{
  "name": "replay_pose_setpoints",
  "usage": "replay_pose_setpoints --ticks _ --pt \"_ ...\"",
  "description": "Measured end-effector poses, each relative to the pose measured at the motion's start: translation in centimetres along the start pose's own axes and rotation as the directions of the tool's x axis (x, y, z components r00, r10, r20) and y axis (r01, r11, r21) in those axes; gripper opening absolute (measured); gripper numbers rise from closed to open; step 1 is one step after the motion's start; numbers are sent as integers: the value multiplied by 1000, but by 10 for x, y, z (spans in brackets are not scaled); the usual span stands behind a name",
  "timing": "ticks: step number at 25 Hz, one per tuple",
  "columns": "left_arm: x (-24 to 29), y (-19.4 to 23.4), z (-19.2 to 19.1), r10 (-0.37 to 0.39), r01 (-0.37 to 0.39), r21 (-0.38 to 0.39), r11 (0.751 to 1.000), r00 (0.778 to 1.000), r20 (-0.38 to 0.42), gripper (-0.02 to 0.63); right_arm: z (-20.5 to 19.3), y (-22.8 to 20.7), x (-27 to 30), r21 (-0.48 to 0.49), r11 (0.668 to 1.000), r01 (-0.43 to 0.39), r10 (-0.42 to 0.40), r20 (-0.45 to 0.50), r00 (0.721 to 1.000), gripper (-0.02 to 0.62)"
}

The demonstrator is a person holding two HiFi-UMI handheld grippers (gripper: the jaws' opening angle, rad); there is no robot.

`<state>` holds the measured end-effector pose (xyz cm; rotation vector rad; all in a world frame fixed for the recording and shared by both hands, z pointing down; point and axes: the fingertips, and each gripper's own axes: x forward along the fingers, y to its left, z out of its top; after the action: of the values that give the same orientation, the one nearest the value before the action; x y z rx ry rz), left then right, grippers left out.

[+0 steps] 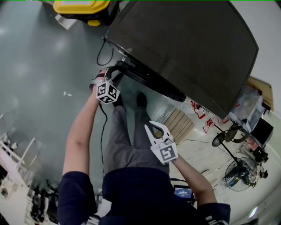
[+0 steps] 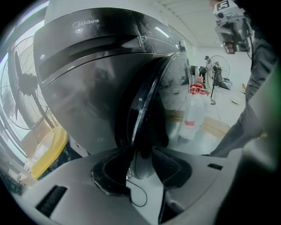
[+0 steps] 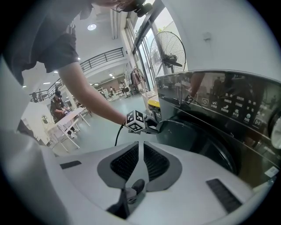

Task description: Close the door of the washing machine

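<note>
The dark grey washing machine (image 1: pixel 189 48) stands in front of me, and its round door (image 2: pixel 145 101) hangs partly ajar on the front. My left gripper (image 1: pixel 115 74) reaches the door's free edge. In the left gripper view the dark rim sits between its jaws (image 2: pixel 142 154), and both pads bear on it. From the right gripper view, the left gripper (image 3: pixel 151 125) rests at the door (image 3: pixel 197 140). My right gripper (image 1: pixel 154 128) hovers in the air over my legs, away from the machine. Its pads (image 3: pixel 141 151) are almost together, with nothing between them.
A yellow bin (image 1: pixel 81 6) stands beside the machine, with a black cable (image 1: pixel 103 52) trailing over the floor. A wooden pallet (image 1: pixel 180 123), plastic bottles (image 2: pixel 193 116) and standing fans (image 1: pixel 239 171) are to the right. A big fan (image 2: pixel 24 92) stands behind the machine.
</note>
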<state>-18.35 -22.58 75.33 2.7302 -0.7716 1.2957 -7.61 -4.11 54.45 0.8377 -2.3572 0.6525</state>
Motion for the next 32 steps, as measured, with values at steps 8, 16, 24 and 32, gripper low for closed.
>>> replay_pose_setpoints --ticks 8,16,24,32 --pt "6 4 4 -4 4 6 1000 1000 6 165 6 -4 4 3 1000 7 -7 20 1000 54" --pt "9 11 11 -7 6 15 1000 1000 19 166 7 -4 3 9 1000 16 -16 13 1000 54" --pt "13 16 16 -14 13 22 1000 1000 28 166 7 -5 5 11 1000 22 -22 5 1000 54" --pt "14 17 20 -26 25 41 999 999 44 166 8 -7 6 26 999 26 -26 12 1000 54"
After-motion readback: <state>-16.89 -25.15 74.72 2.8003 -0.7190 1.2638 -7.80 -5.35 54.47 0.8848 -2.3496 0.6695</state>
